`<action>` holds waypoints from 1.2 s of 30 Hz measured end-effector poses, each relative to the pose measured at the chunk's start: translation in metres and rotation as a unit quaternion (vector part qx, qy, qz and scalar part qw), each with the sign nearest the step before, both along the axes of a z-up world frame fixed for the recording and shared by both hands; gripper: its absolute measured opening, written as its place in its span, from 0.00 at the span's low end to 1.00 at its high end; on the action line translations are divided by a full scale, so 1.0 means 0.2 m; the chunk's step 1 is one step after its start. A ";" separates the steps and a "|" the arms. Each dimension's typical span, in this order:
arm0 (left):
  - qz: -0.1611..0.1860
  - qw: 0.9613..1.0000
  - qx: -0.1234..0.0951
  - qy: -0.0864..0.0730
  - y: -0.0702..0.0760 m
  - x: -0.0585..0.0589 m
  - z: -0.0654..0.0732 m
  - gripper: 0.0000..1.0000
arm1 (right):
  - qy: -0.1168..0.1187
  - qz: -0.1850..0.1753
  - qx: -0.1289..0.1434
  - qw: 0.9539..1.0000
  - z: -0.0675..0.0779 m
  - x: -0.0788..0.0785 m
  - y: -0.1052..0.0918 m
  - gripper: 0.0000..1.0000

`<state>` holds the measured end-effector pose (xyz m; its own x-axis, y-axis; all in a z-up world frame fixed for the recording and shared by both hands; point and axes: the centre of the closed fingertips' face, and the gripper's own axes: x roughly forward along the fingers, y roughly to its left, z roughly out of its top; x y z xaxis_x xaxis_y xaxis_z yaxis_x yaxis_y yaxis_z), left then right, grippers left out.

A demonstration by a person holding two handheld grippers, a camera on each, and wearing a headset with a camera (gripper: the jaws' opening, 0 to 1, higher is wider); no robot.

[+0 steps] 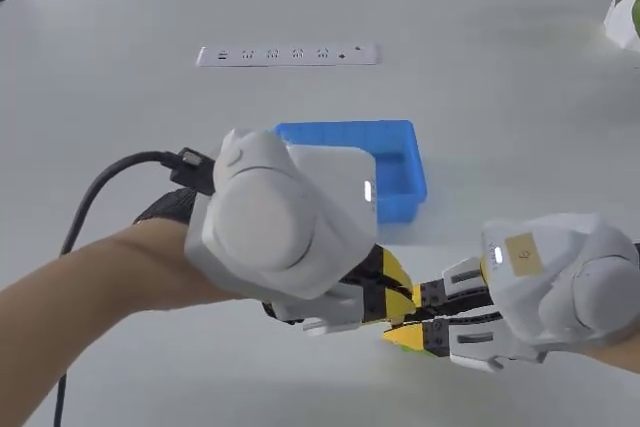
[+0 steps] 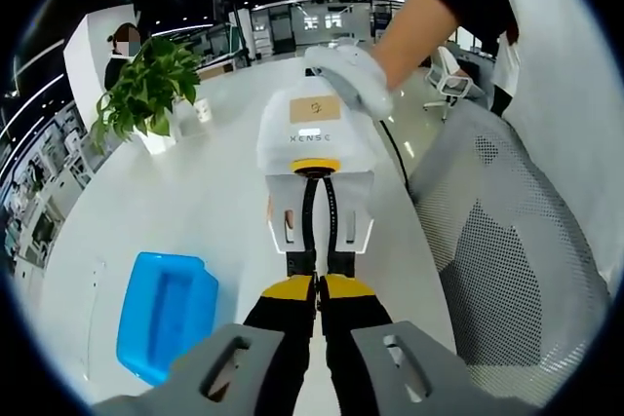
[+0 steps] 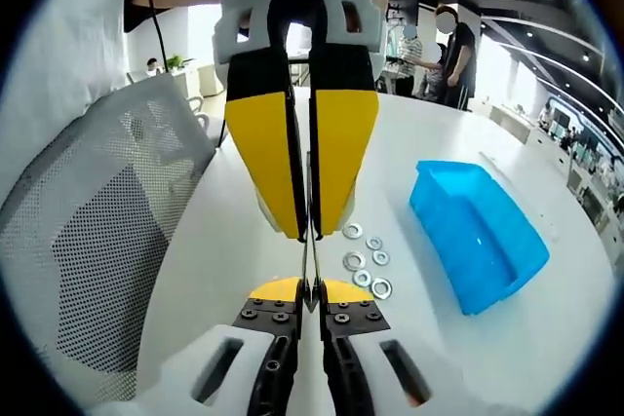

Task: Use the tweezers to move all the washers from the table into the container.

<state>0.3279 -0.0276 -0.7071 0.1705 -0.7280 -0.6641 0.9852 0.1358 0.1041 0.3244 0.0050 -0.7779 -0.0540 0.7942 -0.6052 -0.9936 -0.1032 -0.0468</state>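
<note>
My two grippers meet tip to tip low over the white table point(image 1: 480, 97). The left gripper point(image 1: 398, 295), with broad yellow jaws, comes down from the top of the right gripper view point(image 3: 310, 233). Both it and my right gripper point(image 3: 310, 295) are shut on the thin metal tweezers point(image 3: 308, 265), which run straight between the two pairs of jaws. Several silver washers point(image 3: 363, 278) lie flat on the table just right of the tweezers. The blue container point(image 3: 480, 231) stands beyond them, open side up. Seen from the left gripper point(image 2: 320, 286), the right gripper point(image 2: 320, 262) faces it head on.
A white power strip point(image 1: 288, 55) lies beyond the container point(image 1: 405, 162). A potted plant point(image 2: 146, 85) stands on the far table edge. A grey mesh chair point(image 2: 507, 260) sits beside the table. A black cable point(image 1: 95, 197) trails from the left gripper.
</note>
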 end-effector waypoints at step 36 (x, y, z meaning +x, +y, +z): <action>0.020 0.999 -0.034 0.010 0.12 0.04 0.06 0.06 | -0.026 0.004 0.021 0.999 0.10 0.06 0.15 0.07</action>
